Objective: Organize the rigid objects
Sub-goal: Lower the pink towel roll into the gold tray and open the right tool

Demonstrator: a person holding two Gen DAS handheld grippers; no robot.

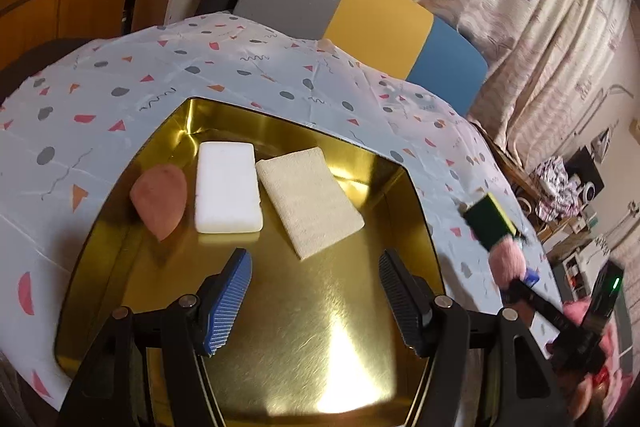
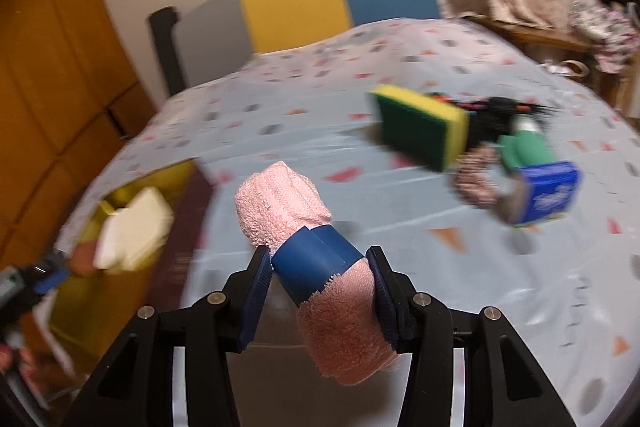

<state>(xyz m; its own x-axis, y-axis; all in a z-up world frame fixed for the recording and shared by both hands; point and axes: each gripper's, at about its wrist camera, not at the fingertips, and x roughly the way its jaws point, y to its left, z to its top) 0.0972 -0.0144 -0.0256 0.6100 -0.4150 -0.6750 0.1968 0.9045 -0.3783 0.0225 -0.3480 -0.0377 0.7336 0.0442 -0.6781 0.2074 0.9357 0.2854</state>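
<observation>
My left gripper [image 1: 316,279] is open and empty above the gold tray [image 1: 304,327]. In the tray lie a pink teardrop sponge [image 1: 160,199], a white block [image 1: 227,198] and a beige pad [image 1: 310,195]. My right gripper [image 2: 320,279] is shut on a rolled pink towel with a blue band [image 2: 316,259], held above the patterned cloth. It also shows in the left wrist view [image 1: 508,259]. A green and yellow sponge [image 2: 424,127] lies on the cloth, also in the left wrist view [image 1: 490,217].
Beside the sponge lie a black brush [image 2: 504,115], a green piece [image 2: 528,147], a blue box [image 2: 548,195] and a patterned scrunchie [image 2: 476,183]. A grey, yellow and blue chair back [image 1: 360,27] stands behind the table [image 1: 100,107]. Curtains [image 1: 540,7] hang to the right.
</observation>
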